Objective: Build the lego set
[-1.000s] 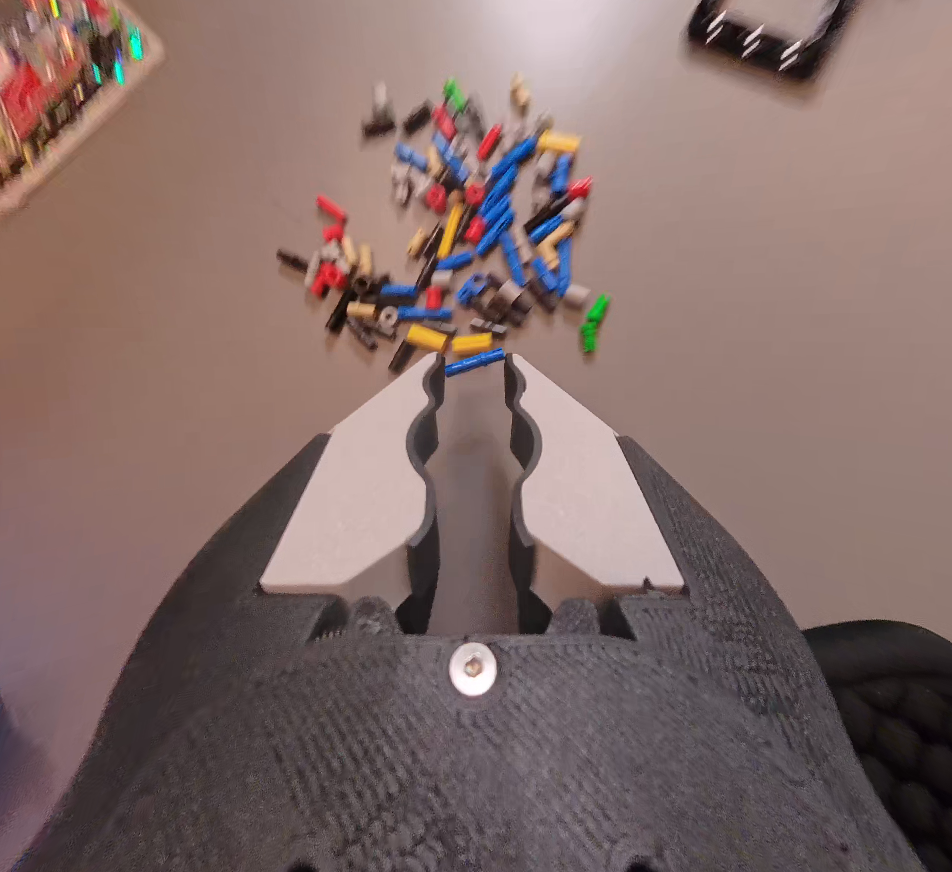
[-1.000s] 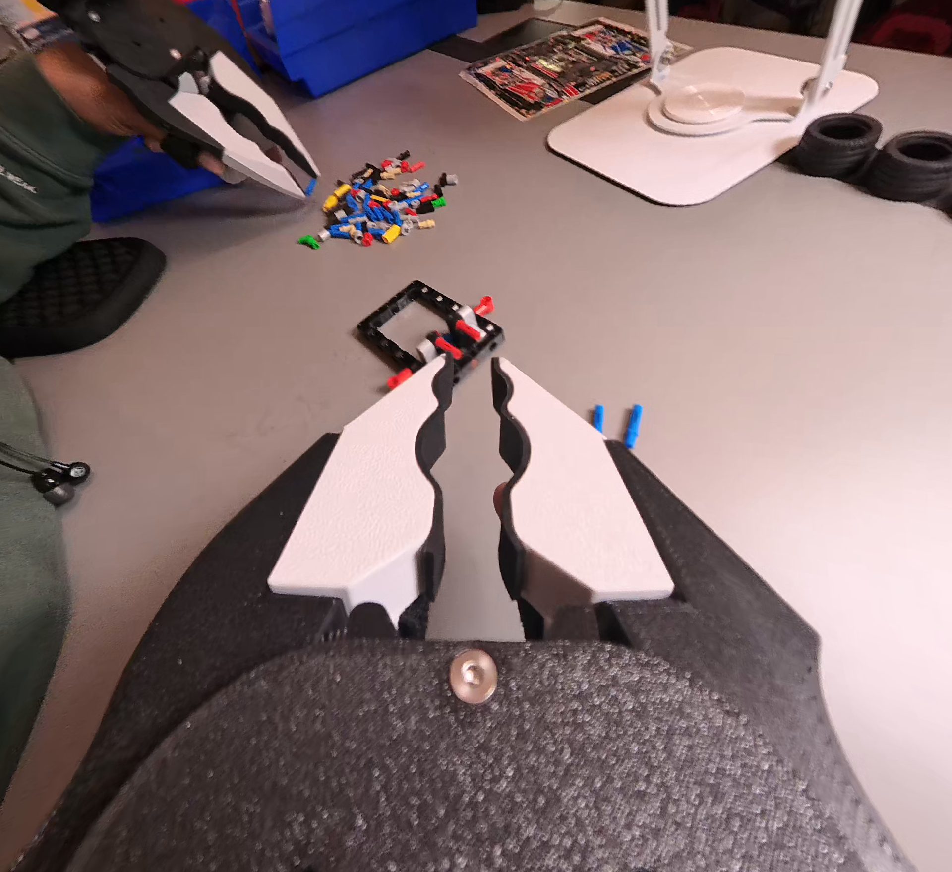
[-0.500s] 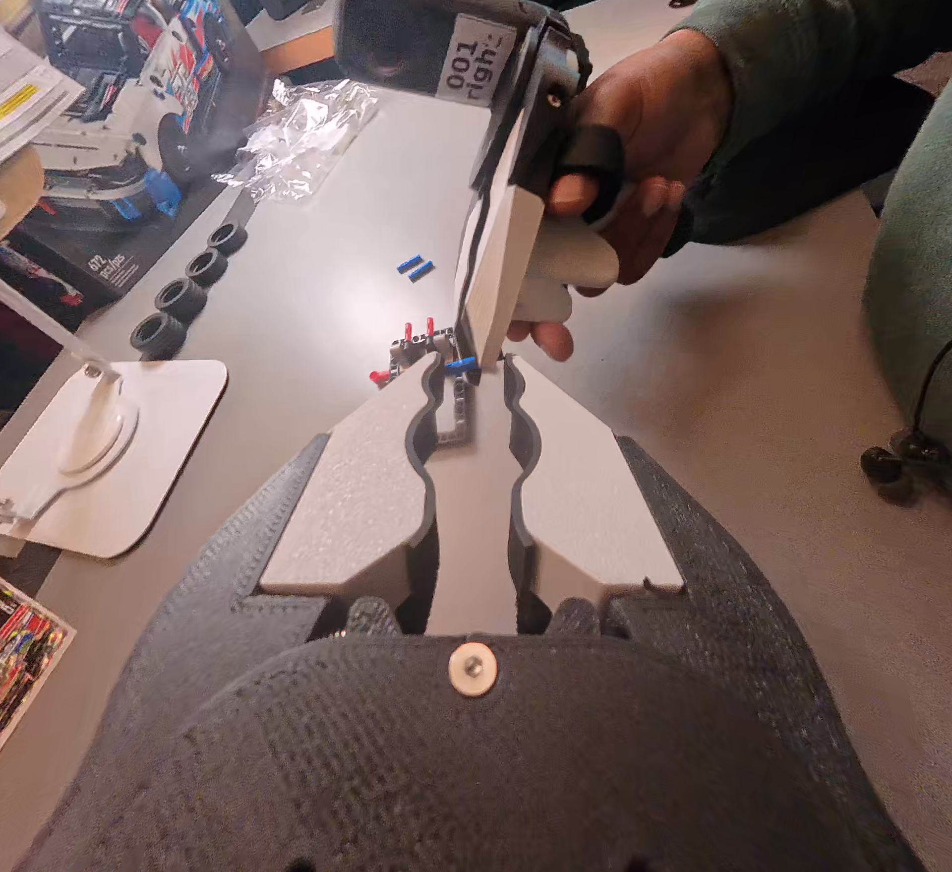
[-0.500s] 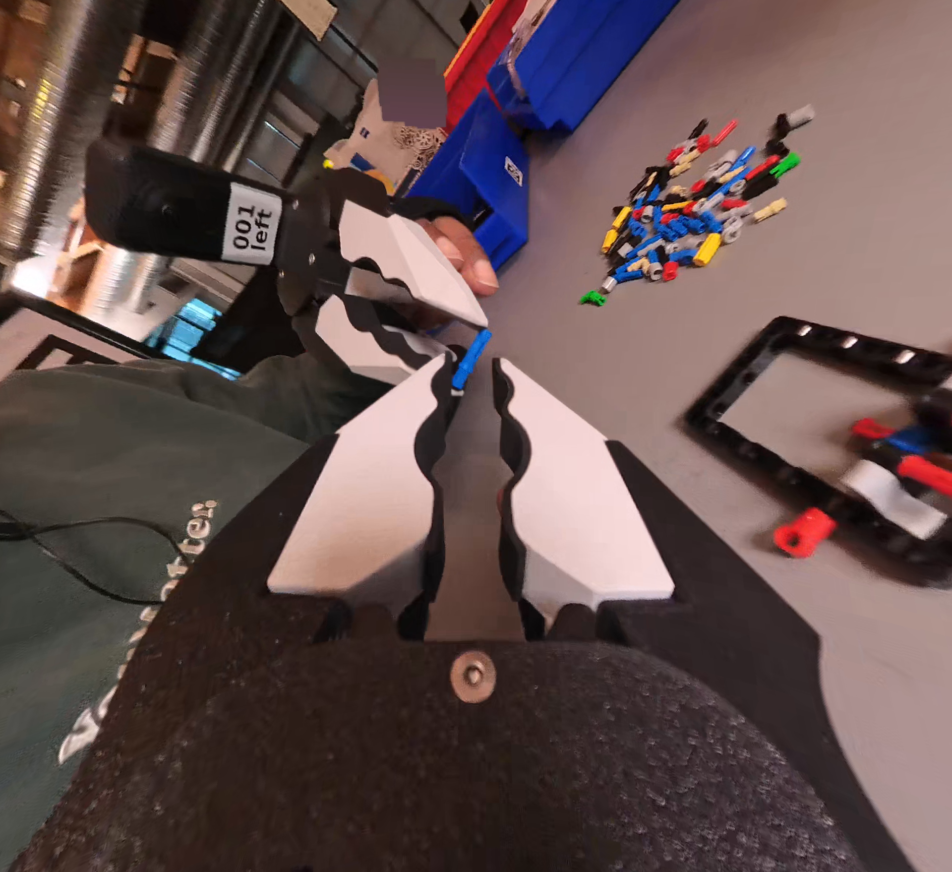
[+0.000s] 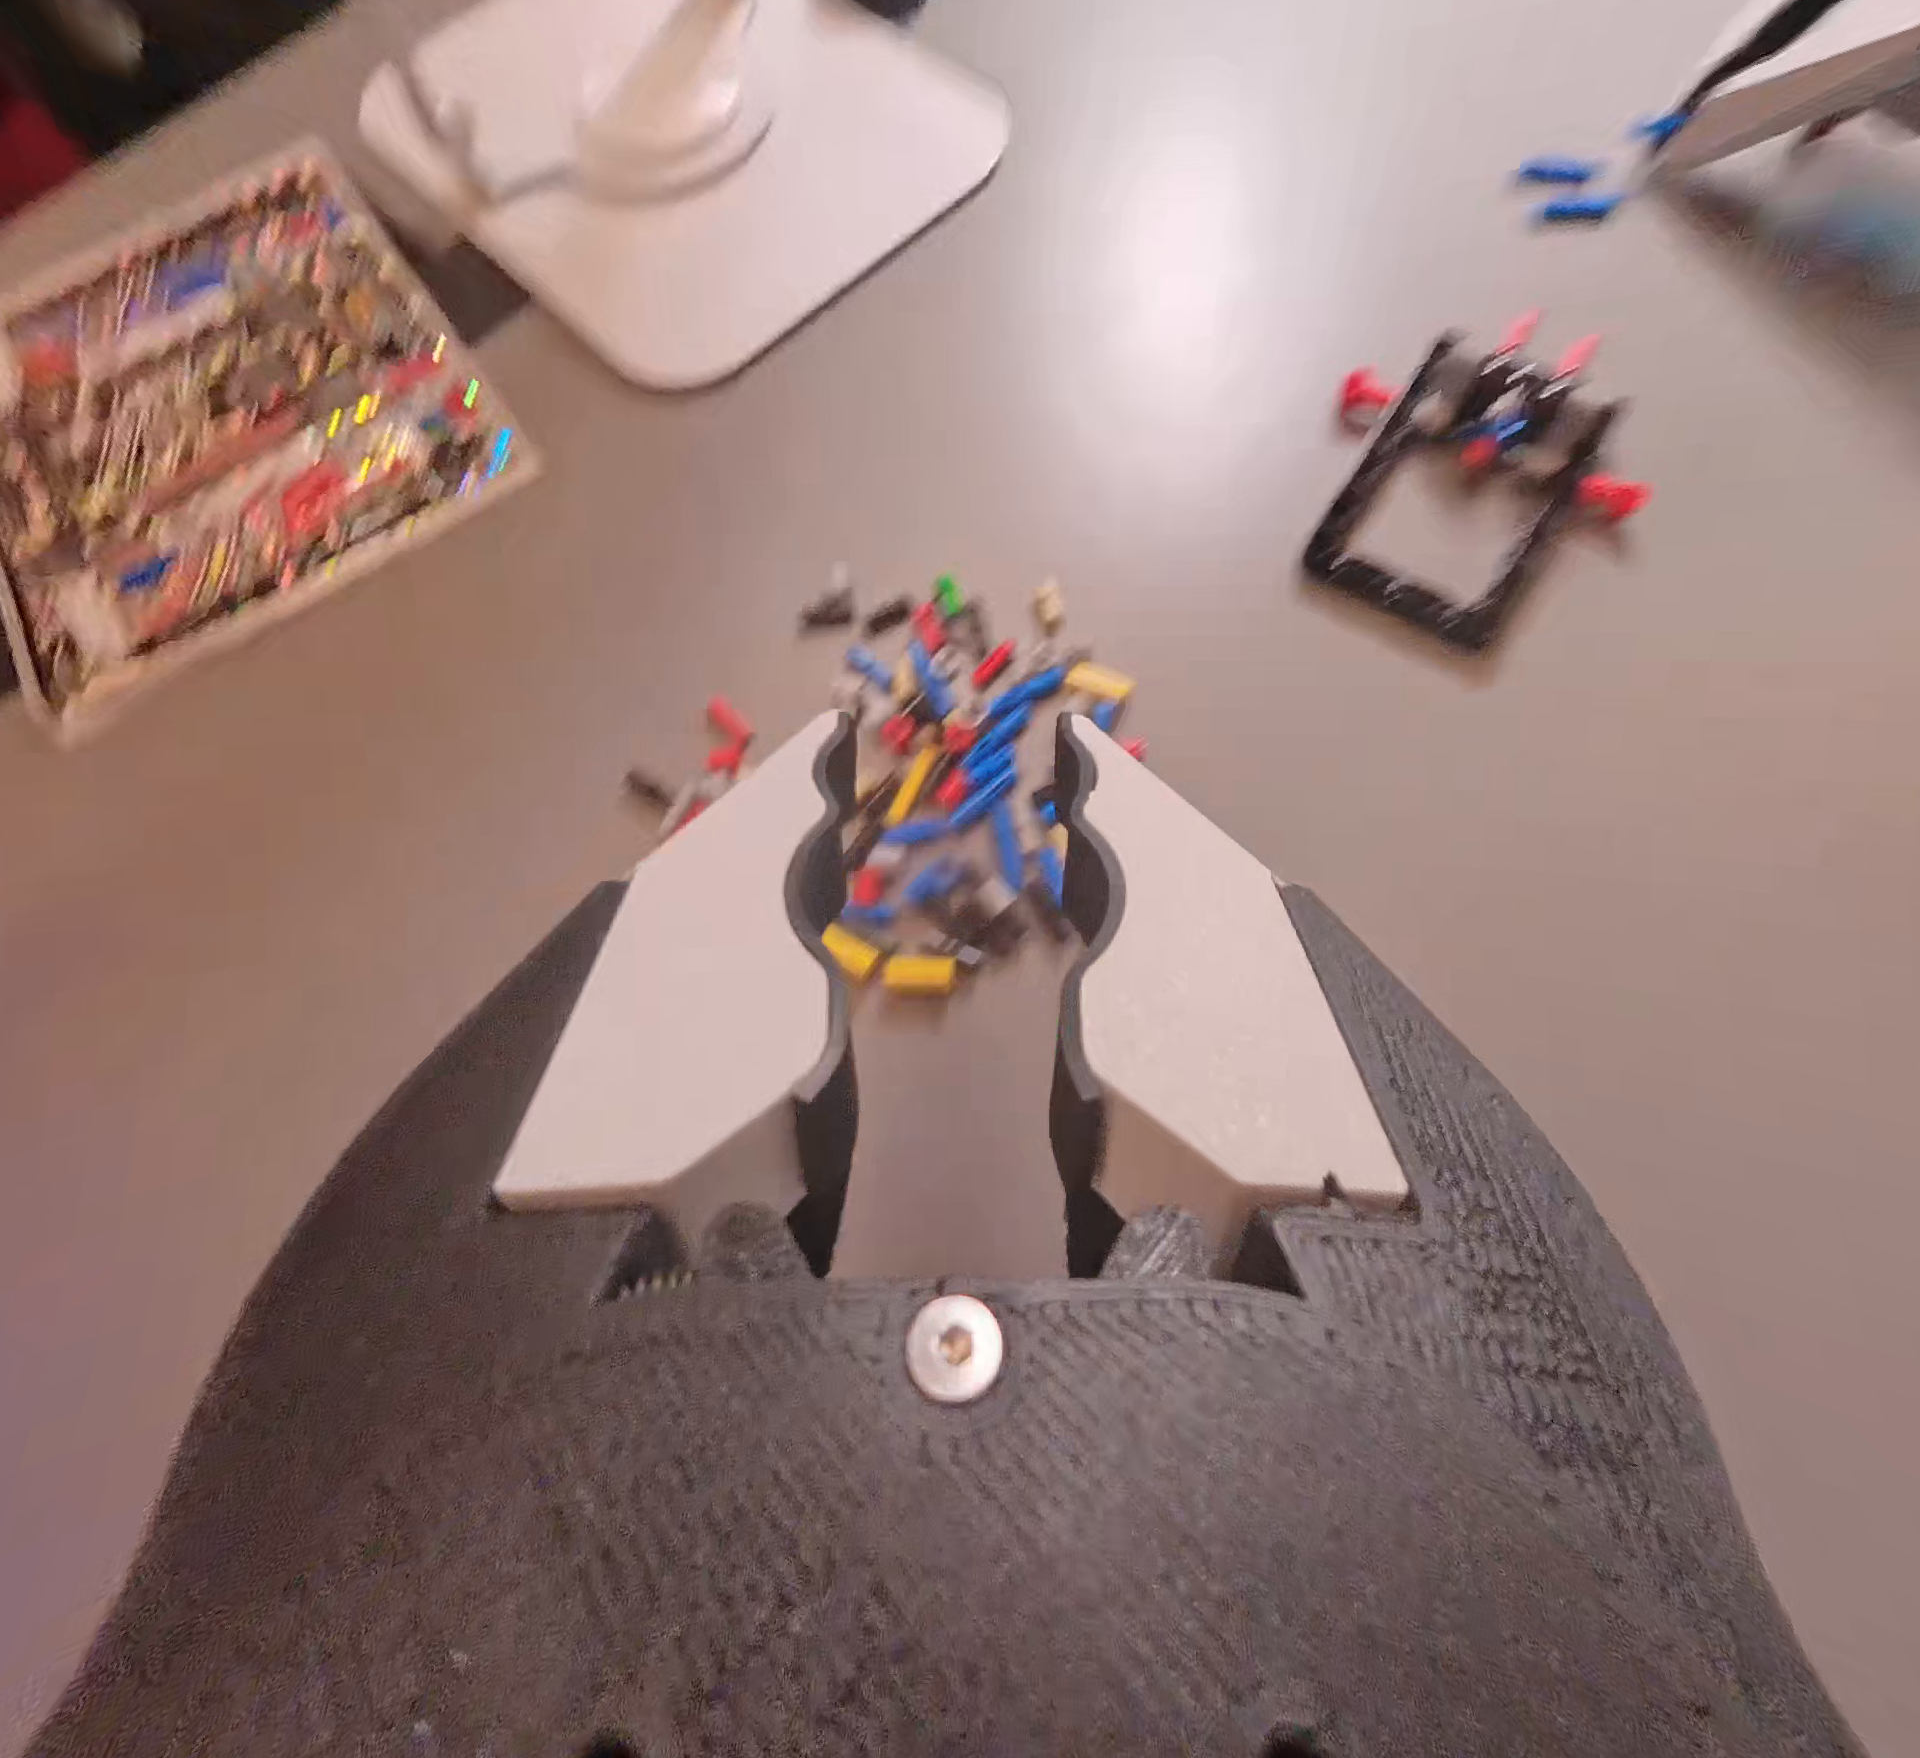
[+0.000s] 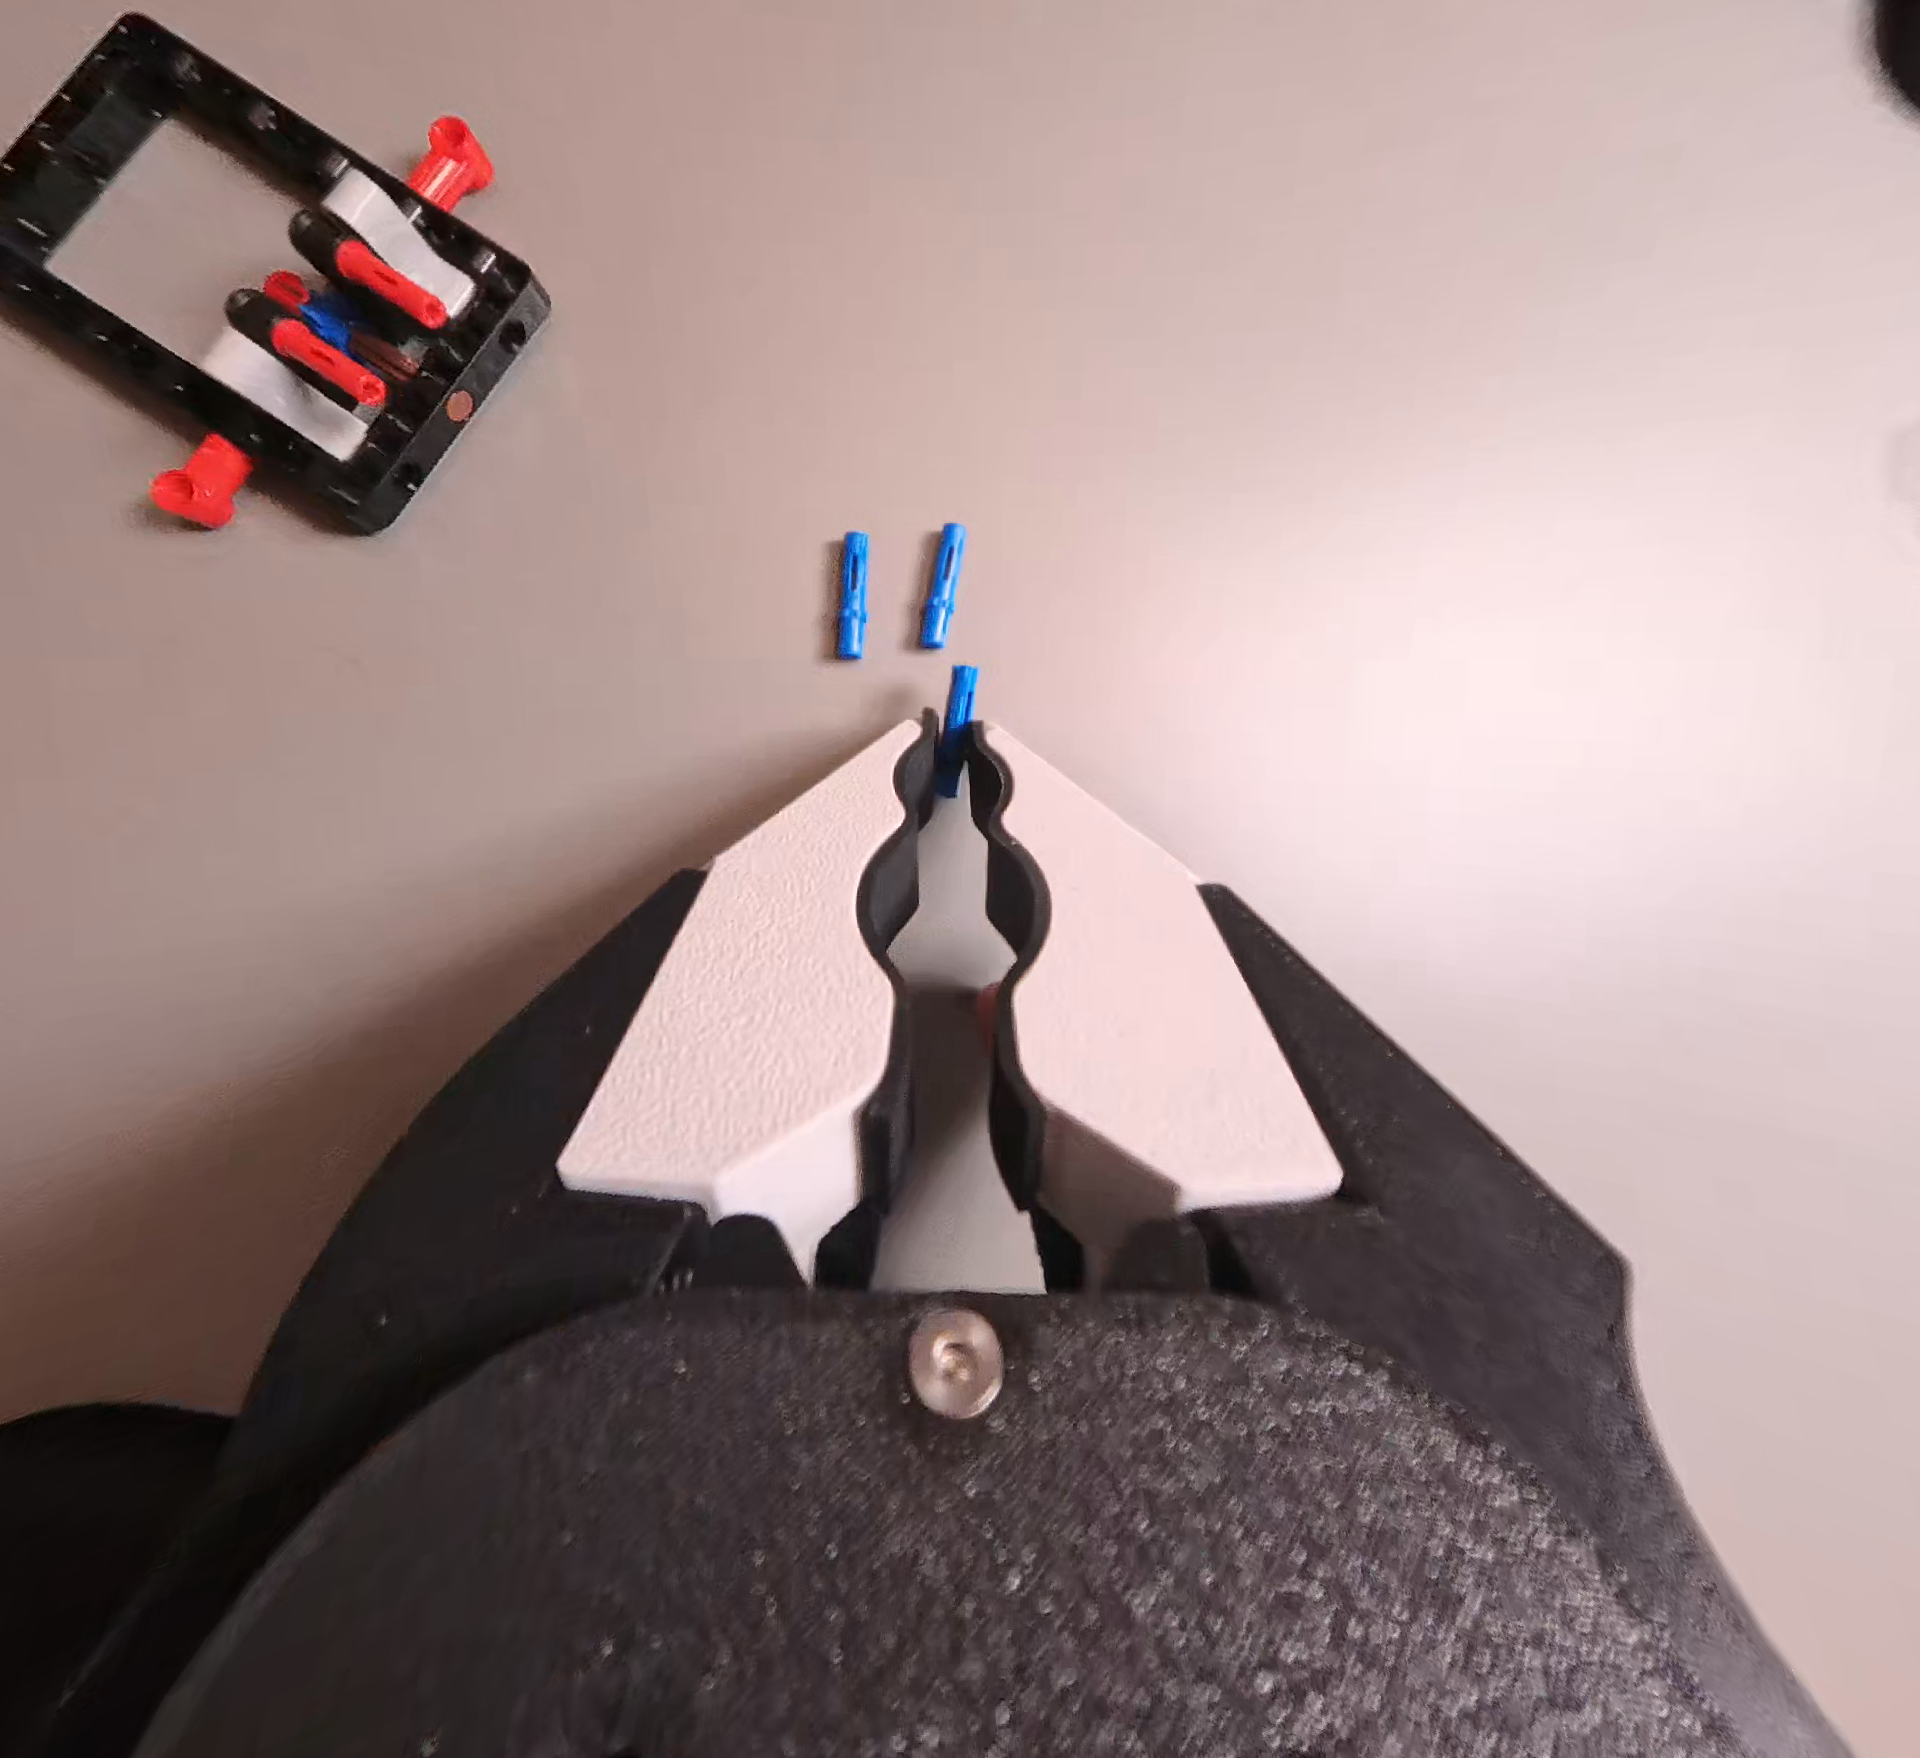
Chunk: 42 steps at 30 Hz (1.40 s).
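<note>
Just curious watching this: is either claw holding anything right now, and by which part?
The right claw pinches a small blue pin near its lower end, at the very tips. The left claw is open and empty.

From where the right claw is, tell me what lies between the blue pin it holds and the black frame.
Nothing visible. The right claw is shut on a small blue plastic pin; the black rectangular frame with red pins lies to its upper left across bare grey table. Two loose blue pins lie just ahead, off that line.
</note>
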Available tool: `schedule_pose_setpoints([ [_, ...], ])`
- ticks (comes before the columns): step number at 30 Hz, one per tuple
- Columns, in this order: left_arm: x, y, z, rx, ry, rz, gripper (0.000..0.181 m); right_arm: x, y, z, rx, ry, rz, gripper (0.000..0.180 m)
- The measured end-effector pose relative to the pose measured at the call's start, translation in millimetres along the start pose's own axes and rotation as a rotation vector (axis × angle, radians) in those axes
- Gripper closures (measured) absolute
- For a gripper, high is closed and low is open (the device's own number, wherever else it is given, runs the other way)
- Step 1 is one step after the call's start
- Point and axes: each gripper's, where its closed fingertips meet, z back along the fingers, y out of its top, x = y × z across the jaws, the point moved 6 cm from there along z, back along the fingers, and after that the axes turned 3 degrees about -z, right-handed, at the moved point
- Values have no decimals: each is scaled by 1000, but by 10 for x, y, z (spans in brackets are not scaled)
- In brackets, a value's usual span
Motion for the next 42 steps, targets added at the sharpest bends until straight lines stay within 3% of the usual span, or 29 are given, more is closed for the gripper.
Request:
schedule_pose_setpoints([
  [3, -217, -259, -6, -155, 69, 74, 146, 5, 9, -26, -4, -10, 16, 176],
  [11, -280, -522, -13, -298, 44, 76, 150, 12, 70, -66, 0, -31, 26, 172],
  [15, -277, -584, -42, -310, 30, 67, 153, 4, 77, 9, 65, -27, 9, 164],
  [23, -309, -547, -139, -248, 12, 30, 155, -193, 204, 529, 382, 22, -11, 164],
  [42, -327, -574, -241, -273, -48, -16, 160, -237, 81, 634, 459, 59, -59, 166],
])
